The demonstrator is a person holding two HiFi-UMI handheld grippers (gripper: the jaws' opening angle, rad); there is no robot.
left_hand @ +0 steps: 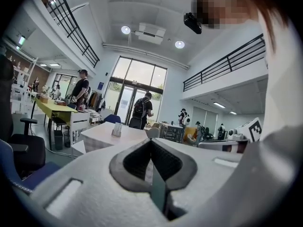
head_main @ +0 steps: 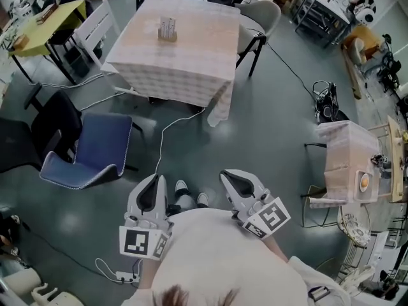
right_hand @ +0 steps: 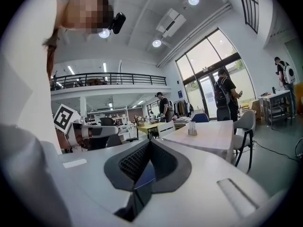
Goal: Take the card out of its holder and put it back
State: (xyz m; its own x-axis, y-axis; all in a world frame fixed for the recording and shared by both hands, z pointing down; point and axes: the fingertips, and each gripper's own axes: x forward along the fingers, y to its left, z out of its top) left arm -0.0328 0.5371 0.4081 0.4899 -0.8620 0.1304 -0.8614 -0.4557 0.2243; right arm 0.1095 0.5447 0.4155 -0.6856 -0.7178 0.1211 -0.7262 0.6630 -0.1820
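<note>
**A:** Head view first: where is the card sitting?

**B:** The card holder [head_main: 167, 29] is standing on the clothed table [head_main: 191, 69], about midway between its side edges and nearer its far edge. The card itself is too small to tell apart from the holder. The left gripper [head_main: 155, 179] and right gripper [head_main: 227, 174] are hanging close to the person's body, well apart from the table.

**A:** So we're judging this as the approach?

**B:** I am. I'd be walking to the table's near edge, stepping clear of the cable [head_main: 160, 139] trailing over the floor and the blue chair [head_main: 95, 148] on the left.

**A:** And the left gripper view?

**B:** Its jaws are pressing together with nothing between them. The holder [left_hand: 117, 129] is showing small on the table beyond.

**A:** The right gripper view?

**B:** Same there: clenched and empty, with the holder [right_hand: 191, 128] far ahead.

**A:** What's making the step go well?

**B:** Opening the jaws only once you're standing at the table's edge. Then one gripper is probably steadying the holder's base while the other is pinching the card's top edge, so the card is lifting straight up and not tipping the holder
</note>
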